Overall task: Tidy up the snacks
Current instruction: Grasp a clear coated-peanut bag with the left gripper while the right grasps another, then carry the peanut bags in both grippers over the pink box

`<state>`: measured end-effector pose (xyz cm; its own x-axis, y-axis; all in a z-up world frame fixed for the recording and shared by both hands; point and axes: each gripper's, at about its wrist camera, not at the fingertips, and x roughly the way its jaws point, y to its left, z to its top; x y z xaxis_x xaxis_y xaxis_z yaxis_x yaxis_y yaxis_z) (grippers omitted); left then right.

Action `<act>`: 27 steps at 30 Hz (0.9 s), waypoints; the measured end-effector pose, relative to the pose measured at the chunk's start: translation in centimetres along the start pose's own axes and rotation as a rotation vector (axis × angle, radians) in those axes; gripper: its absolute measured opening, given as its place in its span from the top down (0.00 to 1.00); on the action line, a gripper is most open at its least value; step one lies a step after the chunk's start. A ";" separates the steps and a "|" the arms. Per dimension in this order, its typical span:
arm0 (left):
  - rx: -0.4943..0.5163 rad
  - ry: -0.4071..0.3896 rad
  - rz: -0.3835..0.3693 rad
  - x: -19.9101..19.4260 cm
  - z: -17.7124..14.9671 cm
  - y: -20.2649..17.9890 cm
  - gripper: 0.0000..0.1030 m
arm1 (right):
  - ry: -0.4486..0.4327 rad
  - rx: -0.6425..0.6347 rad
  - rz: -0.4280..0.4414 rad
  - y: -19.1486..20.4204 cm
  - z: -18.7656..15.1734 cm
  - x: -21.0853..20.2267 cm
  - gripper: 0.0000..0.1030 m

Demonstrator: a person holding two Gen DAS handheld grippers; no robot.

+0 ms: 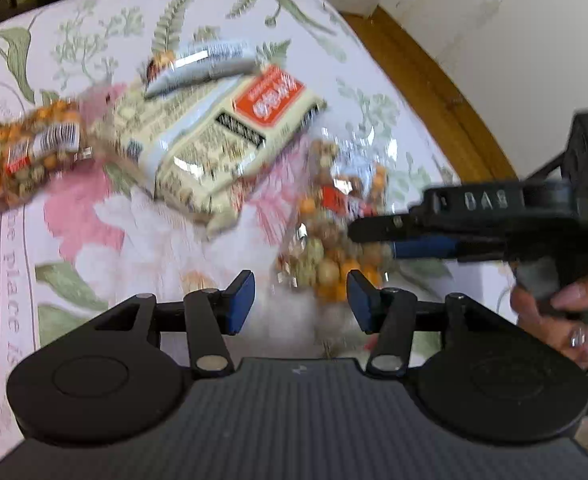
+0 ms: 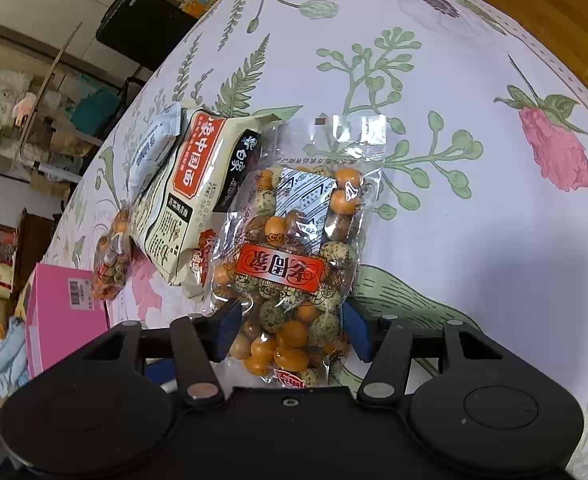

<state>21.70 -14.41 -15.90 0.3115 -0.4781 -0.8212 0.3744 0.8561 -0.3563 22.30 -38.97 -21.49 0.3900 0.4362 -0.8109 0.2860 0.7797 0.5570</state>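
Clear crinkly nut packet [image 2: 294, 264], orange and speckled balls inside, pinched by right hand-held gripper [image 2: 291, 330]; left hand-held gripper [image 1: 300, 302] spread.

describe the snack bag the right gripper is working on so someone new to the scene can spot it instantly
On the floral tablecloth, look right of the large cream noodle packet with the orange-red label. The clear plastic bag of orange and speckled coated nuts lies there, its near end between the right gripper fingers. Unlike the similar smaller nut bag left of the packet, it shows a white sachet inside.

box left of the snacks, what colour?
Pink box, with a white barcode label; it shows best in the right wrist view.
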 end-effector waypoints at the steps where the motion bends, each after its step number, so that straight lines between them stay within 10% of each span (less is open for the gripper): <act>1: 0.009 -0.016 0.005 0.4 0.4 0.1 0.52 | -0.009 0.001 -0.008 0.0 0.1 -0.1 0.36; 6: 0.058 0.047 -0.025 3.5 1.3 0.7 0.55 | -0.091 0.023 -0.017 -1.3 1.3 -1.0 0.33; 15: -0.048 0.052 -0.165 3.7 0.5 2.9 0.62 | 0.025 0.020 0.056 -0.8 0.7 0.5 0.31; 27: 0.020 0.022 -0.050 2.6 -0.2 -0.4 0.62 | -0.011 -0.169 -0.080 2.5 -1.3 1.9 0.15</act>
<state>22.24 -15.95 -18.02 0.2724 -0.5154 -0.8125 0.4063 0.8270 -0.3884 22.63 -35.60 -21.88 0.3817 0.3658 -0.8488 0.1653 0.8765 0.4521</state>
